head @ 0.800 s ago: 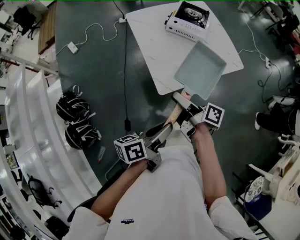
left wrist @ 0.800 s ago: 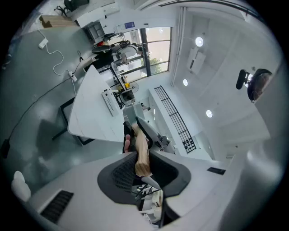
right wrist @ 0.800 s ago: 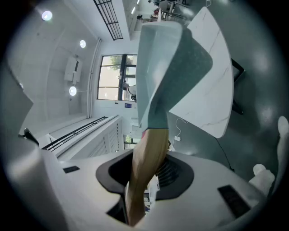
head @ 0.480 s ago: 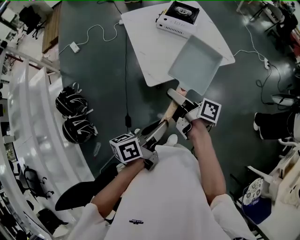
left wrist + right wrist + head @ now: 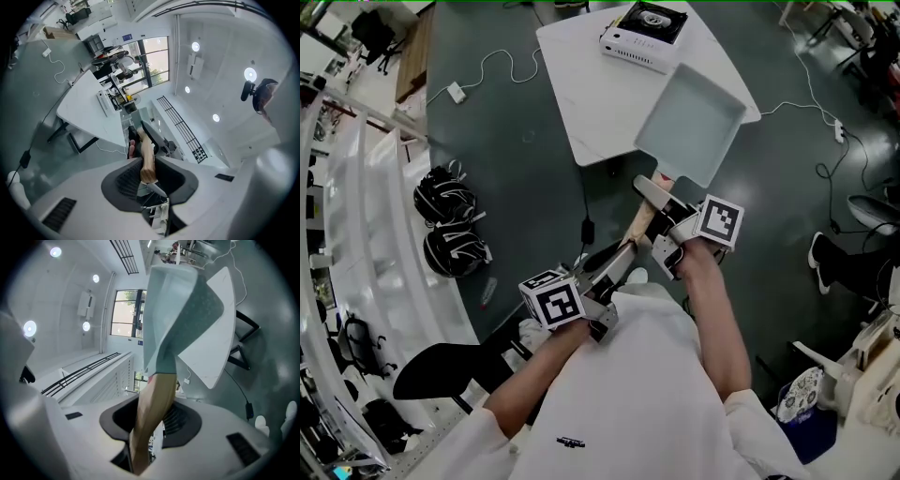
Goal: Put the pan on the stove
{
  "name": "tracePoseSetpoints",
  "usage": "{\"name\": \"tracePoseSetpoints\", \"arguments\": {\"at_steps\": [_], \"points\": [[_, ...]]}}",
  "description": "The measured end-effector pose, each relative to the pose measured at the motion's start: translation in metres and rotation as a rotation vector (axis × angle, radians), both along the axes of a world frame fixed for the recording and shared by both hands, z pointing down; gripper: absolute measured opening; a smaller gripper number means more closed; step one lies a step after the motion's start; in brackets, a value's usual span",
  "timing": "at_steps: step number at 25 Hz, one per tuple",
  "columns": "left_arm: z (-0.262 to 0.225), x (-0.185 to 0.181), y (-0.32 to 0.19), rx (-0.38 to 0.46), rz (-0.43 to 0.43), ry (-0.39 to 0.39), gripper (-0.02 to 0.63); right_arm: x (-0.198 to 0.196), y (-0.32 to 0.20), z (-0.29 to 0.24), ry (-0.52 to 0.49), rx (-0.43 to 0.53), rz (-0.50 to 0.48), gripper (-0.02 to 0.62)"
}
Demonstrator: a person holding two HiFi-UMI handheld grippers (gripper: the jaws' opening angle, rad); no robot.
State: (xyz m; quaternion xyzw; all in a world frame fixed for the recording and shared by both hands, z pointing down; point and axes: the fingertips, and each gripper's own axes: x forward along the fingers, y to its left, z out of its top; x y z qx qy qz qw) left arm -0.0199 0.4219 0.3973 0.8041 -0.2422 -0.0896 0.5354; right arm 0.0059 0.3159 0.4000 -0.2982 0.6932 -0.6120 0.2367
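Observation:
Both grippers hold the pan [image 5: 690, 120], a rectangular grey-green one with a wooden handle [image 5: 641, 225], in the air over the near edge of the white table [image 5: 598, 105]. My right gripper [image 5: 662, 216] is shut on the handle close to the pan. My left gripper [image 5: 628, 253] is shut on the handle's end. In the right gripper view the handle [image 5: 153, 418] runs up from the right gripper [image 5: 150, 430] to the pan [image 5: 174, 310]. The left gripper view shows the left gripper [image 5: 146, 176] clamped on the handle [image 5: 147, 157]. The white and black stove [image 5: 641, 34] sits at the table's far edge.
Two black bags [image 5: 450, 230] lie on the dark floor at left, beside white shelving [image 5: 356, 234]. A black cable [image 5: 584, 202] and a white cable with an adapter [image 5: 457, 92] cross the floor. A black chair [image 5: 441, 370] stands at lower left, a person's shoe [image 5: 818, 249] at right.
The table and stove have slid up and left in the head view, and the pan has come a little nearer the stove. A black chair has come into view. Both grips are unchanged.

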Motion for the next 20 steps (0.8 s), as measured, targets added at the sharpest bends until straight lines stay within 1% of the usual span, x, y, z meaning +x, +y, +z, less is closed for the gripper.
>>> {"name": "tracePoseSetpoints", "arguments": {"at_steps": [7, 12, 16, 20], "points": [[0.010, 0.039, 0.010, -0.032, -0.004, -0.004, 0.089, 0.025, 0.005, 0.007, 0.040, -0.017, -0.064, 0.126], [0.015, 0.048, -0.001, -0.062, -0.001, -0.003, 0.087, 0.028, -0.007, 0.013, 0.023, -0.049, -0.080, 0.123], [0.017, 0.050, -0.024, -0.076, 0.003, 0.000, 0.087, 0.031, -0.031, 0.020, 0.055, -0.050, -0.090, 0.123], [0.023, 0.051, -0.065, -0.095, 0.004, 0.030, 0.087, 0.030, -0.072, 0.025, 0.066, -0.049, -0.095, 0.123]]}}
